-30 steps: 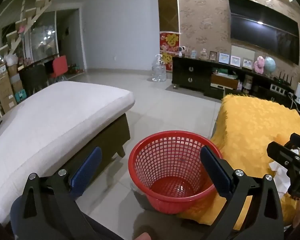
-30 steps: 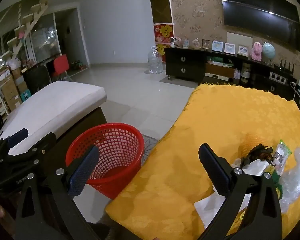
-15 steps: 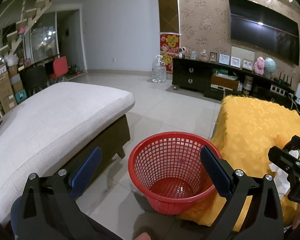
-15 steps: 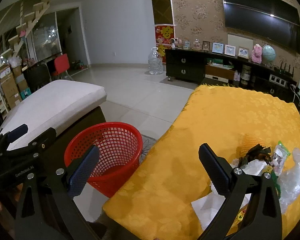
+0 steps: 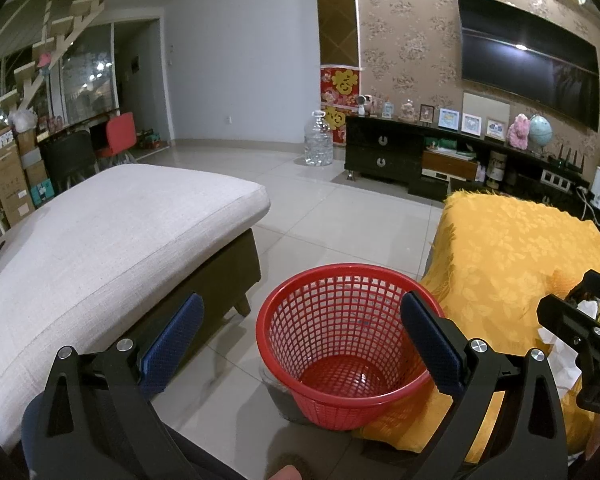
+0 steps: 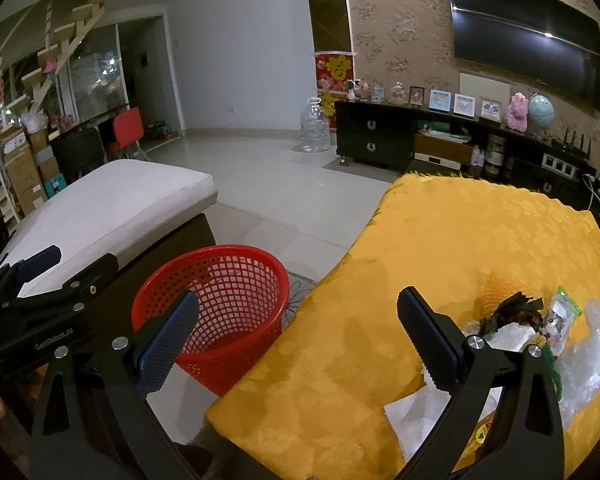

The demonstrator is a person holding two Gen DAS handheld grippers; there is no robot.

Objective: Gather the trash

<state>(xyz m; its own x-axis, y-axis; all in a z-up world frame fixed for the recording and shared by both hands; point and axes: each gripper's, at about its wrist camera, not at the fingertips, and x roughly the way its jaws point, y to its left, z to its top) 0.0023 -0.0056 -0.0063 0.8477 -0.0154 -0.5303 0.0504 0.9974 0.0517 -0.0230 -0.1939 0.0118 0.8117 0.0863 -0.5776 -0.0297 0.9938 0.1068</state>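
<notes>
A red mesh basket (image 5: pixel 346 340) stands on the tiled floor against the yellow-covered table (image 5: pixel 512 248); it looks empty. My left gripper (image 5: pixel 300 344) hovers open above the basket. In the right wrist view the basket (image 6: pixel 216 304) is at lower left and the trash pile lies on the table (image 6: pixel 440 248) at the right: dark wrappers (image 6: pixel 512 312), a green-edged packet (image 6: pixel 560 312), clear plastic (image 6: pixel 588 356) and white tissue (image 6: pixel 420 416). My right gripper (image 6: pixel 296 332) is open over the table's near edge, left of the pile, holding nothing.
A beige ottoman (image 5: pixel 100 232) sits to the left of the basket. A dark TV cabinet (image 5: pixel 420 156) with frames and a water jug (image 5: pixel 318 144) stand at the far wall. Tiled floor (image 5: pixel 340 220) lies between ottoman and table.
Both grippers have shifted only slightly; the right wrist view has drifted a little so the trash pile sits marginally higher. Nothing was grasped or released.
</notes>
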